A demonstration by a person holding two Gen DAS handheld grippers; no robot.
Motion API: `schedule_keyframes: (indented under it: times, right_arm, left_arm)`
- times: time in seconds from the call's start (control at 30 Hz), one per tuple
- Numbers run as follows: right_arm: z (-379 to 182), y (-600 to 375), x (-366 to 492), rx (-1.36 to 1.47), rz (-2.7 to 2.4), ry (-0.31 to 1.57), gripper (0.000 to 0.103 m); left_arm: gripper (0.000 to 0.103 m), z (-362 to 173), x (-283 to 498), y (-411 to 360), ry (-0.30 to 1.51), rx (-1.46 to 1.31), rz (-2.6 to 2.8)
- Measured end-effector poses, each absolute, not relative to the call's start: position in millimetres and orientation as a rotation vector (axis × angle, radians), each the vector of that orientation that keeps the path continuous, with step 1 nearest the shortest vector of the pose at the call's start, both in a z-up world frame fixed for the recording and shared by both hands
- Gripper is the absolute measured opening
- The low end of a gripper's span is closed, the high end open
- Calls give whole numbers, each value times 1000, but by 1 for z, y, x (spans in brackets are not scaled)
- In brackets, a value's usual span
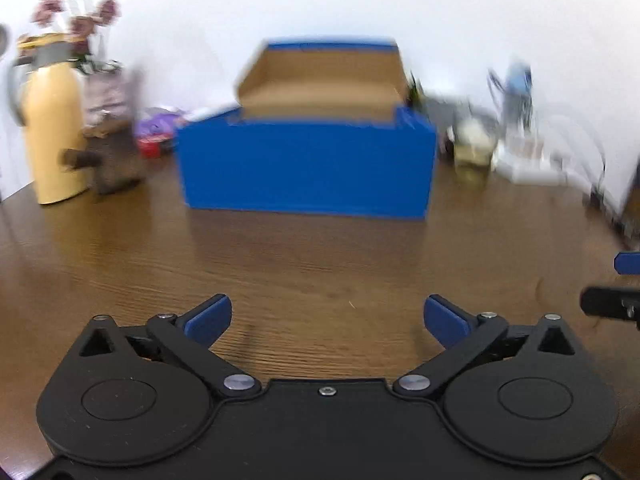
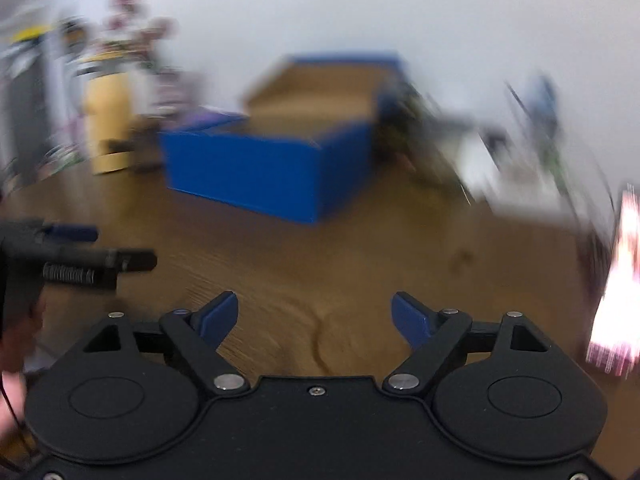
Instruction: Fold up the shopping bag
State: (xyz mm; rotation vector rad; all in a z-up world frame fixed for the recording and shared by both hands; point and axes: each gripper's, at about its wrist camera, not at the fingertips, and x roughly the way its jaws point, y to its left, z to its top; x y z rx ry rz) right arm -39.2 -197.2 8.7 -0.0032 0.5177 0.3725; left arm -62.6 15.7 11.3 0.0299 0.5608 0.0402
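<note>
No shopping bag shows clearly in either view. A blurred pink and white thing (image 2: 614,288) at the right edge of the right wrist view is too smeared to name. My left gripper (image 1: 328,312) is open over the bare wooden table (image 1: 320,264), with nothing between its blue pads (image 1: 210,320). My right gripper (image 2: 316,308) is also open and empty above the table (image 2: 340,264). Part of the right gripper (image 1: 616,284) pokes in at the right edge of the left wrist view. The left gripper (image 2: 72,256) appears at the left of the right wrist view.
An open blue box (image 1: 308,160) with a brown cardboard inside stands at the back middle. A yellow jug (image 1: 52,128) and pink flowers (image 1: 76,4) sit back left. A glass jar (image 1: 474,148) and white clutter (image 1: 532,160) sit back right. Both views are motion-blurred.
</note>
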Motion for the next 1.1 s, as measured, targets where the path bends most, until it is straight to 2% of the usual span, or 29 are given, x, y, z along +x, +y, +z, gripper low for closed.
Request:
schedule_keyframes:
  times: [0.07, 0.2, 0.33, 0.43, 1.1]
  right_arm:
    - [-4, -195, -28, 75, 329, 554, 86]
    - [-10, -179, -11, 43, 246, 624, 86]
    - [-8, -167, -2, 18, 223, 641, 93]
    - [-13, -156, 12, -11, 184, 662, 103]
    - [-17, -183, -13, -15, 163, 671, 103]
  left_arm:
    - [103, 3, -38, 10, 692, 42, 40]
    - [103, 3, -18, 12, 703, 12, 53]
    - [103, 4, -7, 13, 701, 10, 55]
    - [103, 4, -6, 12, 702, 10, 63]
    - [103, 4, -7, 12, 693, 2, 66]
